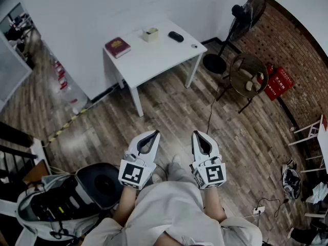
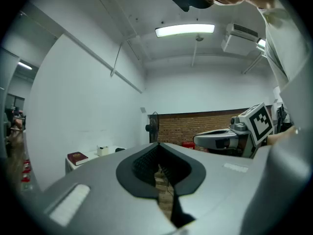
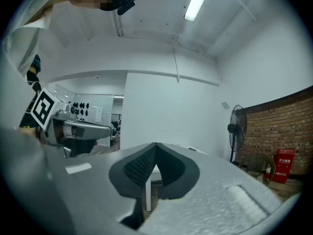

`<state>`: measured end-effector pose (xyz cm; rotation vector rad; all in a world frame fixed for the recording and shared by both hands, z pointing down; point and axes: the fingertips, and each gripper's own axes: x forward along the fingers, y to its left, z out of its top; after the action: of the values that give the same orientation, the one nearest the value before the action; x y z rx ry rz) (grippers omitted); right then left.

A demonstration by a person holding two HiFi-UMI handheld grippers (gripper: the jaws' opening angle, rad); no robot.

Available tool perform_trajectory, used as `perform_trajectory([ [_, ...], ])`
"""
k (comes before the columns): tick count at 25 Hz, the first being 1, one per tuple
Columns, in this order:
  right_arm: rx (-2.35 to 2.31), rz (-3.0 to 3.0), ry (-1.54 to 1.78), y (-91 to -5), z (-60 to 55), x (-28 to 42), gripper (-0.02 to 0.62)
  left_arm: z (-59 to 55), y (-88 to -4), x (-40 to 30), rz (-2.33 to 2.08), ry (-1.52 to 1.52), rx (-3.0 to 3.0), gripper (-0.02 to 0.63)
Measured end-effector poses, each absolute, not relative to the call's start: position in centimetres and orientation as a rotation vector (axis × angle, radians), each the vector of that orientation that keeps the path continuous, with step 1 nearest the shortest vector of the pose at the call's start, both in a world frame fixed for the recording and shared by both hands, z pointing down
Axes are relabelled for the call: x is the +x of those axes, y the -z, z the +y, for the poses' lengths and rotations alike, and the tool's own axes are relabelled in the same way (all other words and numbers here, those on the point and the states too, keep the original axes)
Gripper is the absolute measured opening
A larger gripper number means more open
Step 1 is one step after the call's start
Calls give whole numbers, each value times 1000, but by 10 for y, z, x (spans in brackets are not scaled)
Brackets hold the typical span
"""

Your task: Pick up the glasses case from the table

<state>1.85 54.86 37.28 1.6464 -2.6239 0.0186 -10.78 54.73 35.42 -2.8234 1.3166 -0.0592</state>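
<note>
A dark glasses case (image 1: 176, 36) lies near the far right part of a white table (image 1: 154, 60), well ahead of me. My left gripper (image 1: 156, 132) and right gripper (image 1: 195, 133) hang side by side in front of my body, over the wooden floor and far short of the table. Both are shut with nothing between their jaws. In the left gripper view the table (image 2: 90, 155) appears small at the left, and the right gripper (image 2: 230, 137) shows at the right. The right gripper view has the left gripper (image 3: 80, 131) at its left.
On the table also lie a dark red book (image 1: 118, 47), a small cream box (image 1: 150, 34) and a tiny object (image 1: 194, 46). A standing fan (image 1: 241, 14), a round chair (image 1: 248, 76) and a red box (image 1: 277, 83) stand right of it. A black bag (image 1: 56, 204) sits at my left.
</note>
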Motion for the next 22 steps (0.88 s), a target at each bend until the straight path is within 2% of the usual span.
perform_trajectory([
  [10, 1690, -2614, -72, -379, 533, 13, 4, 531, -355, -110, 1298, 66, -2831, 18],
  [22, 1647, -2633, -71, -380, 424, 32, 5, 428, -364, -86, 1322, 150, -2848, 18],
])
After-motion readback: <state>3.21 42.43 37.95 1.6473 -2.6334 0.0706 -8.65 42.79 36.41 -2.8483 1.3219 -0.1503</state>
